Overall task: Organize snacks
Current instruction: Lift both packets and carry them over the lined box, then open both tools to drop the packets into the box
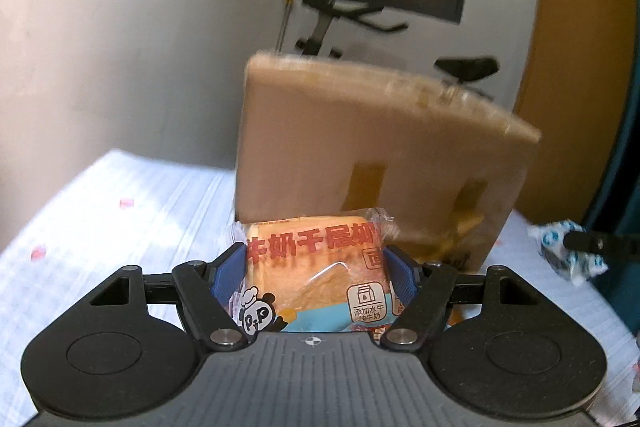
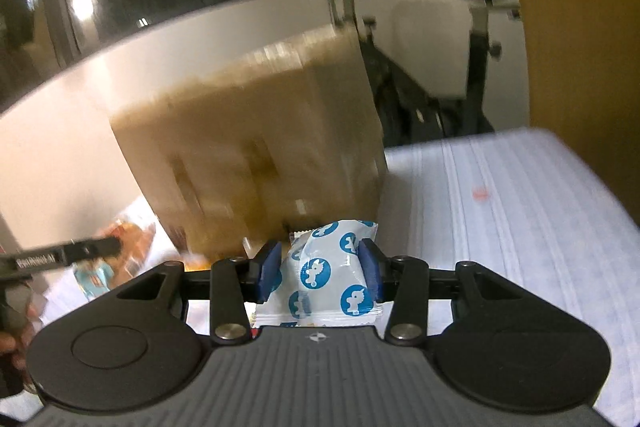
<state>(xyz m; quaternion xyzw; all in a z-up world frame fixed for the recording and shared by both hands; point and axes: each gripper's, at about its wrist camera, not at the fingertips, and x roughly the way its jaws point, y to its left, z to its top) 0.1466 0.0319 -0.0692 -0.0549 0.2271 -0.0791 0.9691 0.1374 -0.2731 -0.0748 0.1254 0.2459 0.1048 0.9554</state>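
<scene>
My left gripper [image 1: 315,273] is shut on an orange bread packet [image 1: 316,279] with red Chinese lettering and a panda logo, held above the bed. My right gripper [image 2: 319,273] is shut on a small white packet with blue round logos [image 2: 330,277]. That same white packet [image 1: 568,257] shows at the right edge of the left wrist view, pinched by the other gripper's dark finger. A tall brown cardboard box [image 1: 368,163] stands on the bed straight ahead of both grippers; it appears blurred as cardboard box [image 2: 256,147] in the right wrist view.
A white striped bedsheet [image 1: 120,211] covers the surface. More snack packets [image 2: 124,251] lie left of the box. An exercise bike [image 2: 476,39] stands behind by a white wall, with a yellow panel [image 1: 576,47] at the right. A hand [image 2: 14,331] shows at the left edge.
</scene>
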